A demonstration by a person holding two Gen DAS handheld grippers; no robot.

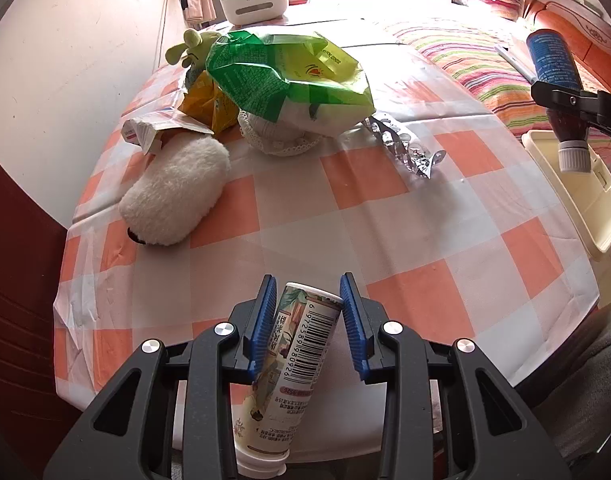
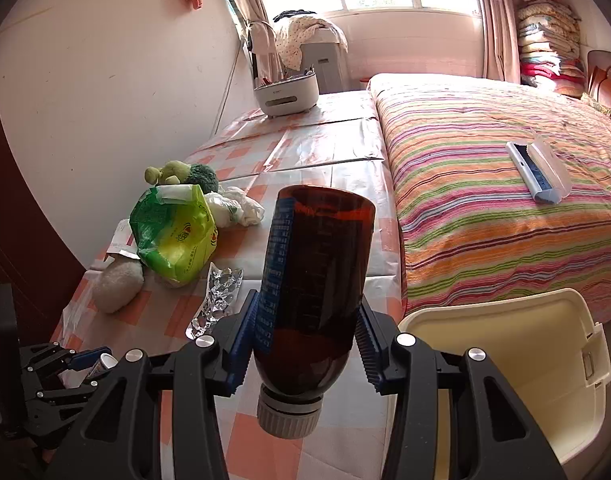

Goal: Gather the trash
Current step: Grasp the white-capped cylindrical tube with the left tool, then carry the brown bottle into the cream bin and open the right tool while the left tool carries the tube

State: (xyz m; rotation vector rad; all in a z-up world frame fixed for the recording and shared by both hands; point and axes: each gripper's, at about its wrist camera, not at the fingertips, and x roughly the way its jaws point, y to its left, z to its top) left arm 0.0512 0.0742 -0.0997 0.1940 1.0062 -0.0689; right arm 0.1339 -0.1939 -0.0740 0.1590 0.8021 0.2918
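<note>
Printed tube (image 1: 301, 364) clamped lengthwise in left gripper (image 1: 308, 330), brown bottle (image 2: 315, 280) gripped by right gripper (image 2: 305, 344), nearer cream bin (image 2: 505, 364).

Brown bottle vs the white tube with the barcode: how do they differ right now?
The brown bottle is dark, wide and translucent; the white tube is pale, slim and opaque, with a printed barcode. The bottle sits in the right hand-held gripper near the cream bin; the tube sits in the left hand-held gripper over the checked cloth. Both are gripped cap-end toward the camera.
</note>
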